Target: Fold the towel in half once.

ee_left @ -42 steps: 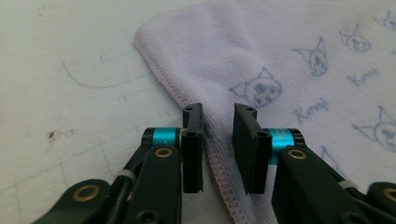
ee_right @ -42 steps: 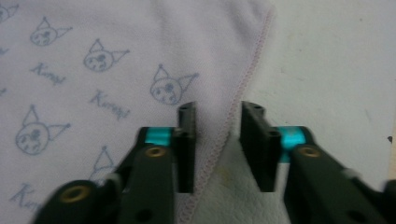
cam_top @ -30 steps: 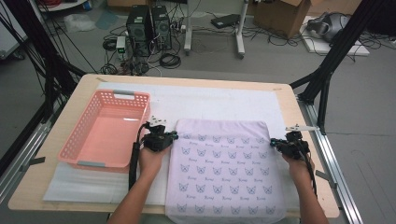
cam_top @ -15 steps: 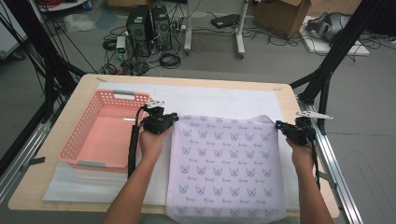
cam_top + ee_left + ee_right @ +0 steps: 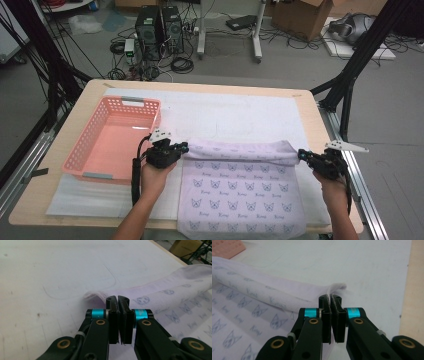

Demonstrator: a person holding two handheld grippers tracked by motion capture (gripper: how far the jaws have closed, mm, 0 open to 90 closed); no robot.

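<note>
Presently: cloth (image 5: 242, 192), far edge pinched at both corners by left gripper (image 5: 181, 148) and right gripper (image 5: 302, 155), jaws clamped; fold begun, unfinished.

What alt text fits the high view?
Two handheld grippers, left gripper and right gripper, each pinch a far corner of a pale purple printed cloth, folding its far edge toward the person. A pink basket sits left on the white-covered table.
</note>
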